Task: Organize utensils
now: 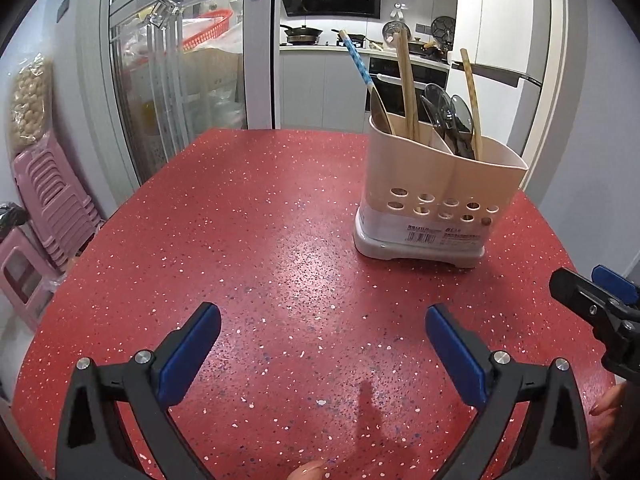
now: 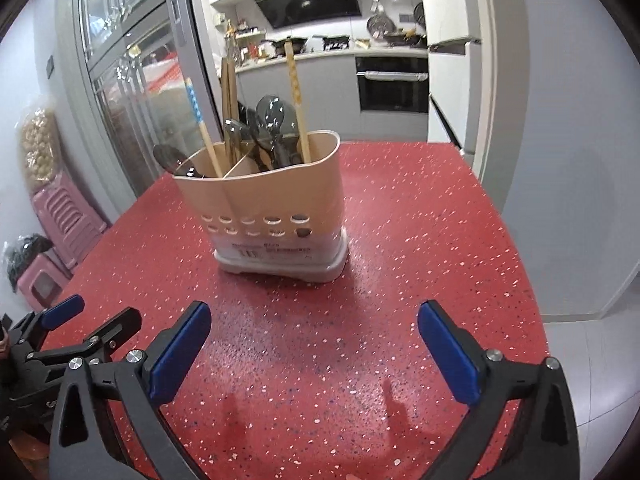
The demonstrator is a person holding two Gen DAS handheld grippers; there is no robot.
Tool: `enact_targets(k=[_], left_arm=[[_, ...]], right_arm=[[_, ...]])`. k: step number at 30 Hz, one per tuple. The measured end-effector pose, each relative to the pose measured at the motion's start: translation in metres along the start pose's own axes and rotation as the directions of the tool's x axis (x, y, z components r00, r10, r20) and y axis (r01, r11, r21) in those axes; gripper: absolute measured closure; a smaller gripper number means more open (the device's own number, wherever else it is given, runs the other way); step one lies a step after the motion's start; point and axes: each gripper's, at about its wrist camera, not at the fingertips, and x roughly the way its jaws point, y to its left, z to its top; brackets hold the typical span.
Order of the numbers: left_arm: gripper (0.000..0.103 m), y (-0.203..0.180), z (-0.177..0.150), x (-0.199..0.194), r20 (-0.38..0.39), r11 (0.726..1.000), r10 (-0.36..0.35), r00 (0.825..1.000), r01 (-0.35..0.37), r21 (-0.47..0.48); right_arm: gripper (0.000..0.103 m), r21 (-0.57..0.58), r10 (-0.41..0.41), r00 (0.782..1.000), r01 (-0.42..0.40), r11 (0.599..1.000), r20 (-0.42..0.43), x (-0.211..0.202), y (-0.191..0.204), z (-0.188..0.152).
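Note:
A beige utensil holder [image 1: 436,184] with a divider stands on the red speckled table [image 1: 240,240]. It holds a blue-patterned handled utensil [image 1: 358,64], wooden chopsticks [image 1: 406,80], dark metal spoons [image 1: 450,116] and a yellow-patterned handled utensil [image 1: 471,96]. The holder also shows in the right wrist view [image 2: 276,208]. My left gripper [image 1: 322,344] is open and empty above the table, left of the holder. My right gripper [image 2: 314,340] is open and empty in front of the holder. Each gripper shows at the edge of the other's view.
Stacked pink stools [image 1: 52,196] stand left of the table beside a glass sliding door [image 1: 176,60]. A kitchen counter with pans [image 1: 304,36] and an oven [image 2: 394,84] lie beyond the table's far edge. The floor drops off at the table's right edge [image 2: 536,280].

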Motion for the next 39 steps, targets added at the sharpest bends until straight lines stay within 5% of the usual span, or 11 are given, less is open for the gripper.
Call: enact_targets(k=[9,16,39], left_arm=[[0.000,0.008,0.004,-0.022,0.083,1.000,-0.001,0.997,0.001,-0.003],[0.000,0.012,0.013,-0.044,0.199,1.000,0.004,0.980,0.000,-0.018],[0.000,-0.009,0.029,-0.038,0.217,0.999,-0.036,0.975,0.027,0.044]], right_arm=[[0.000,-0.009,-0.038,0.999,0.039,0.999,0.025,-0.010,0.002,-0.004],[0.000,-0.036,-0.082,0.989,0.087,0.996,0.126,-0.025,0.009,-0.006],[0.000,0.004,-0.125,0.968,0.127,0.992,0.219,-0.030,0.009,0.007]])
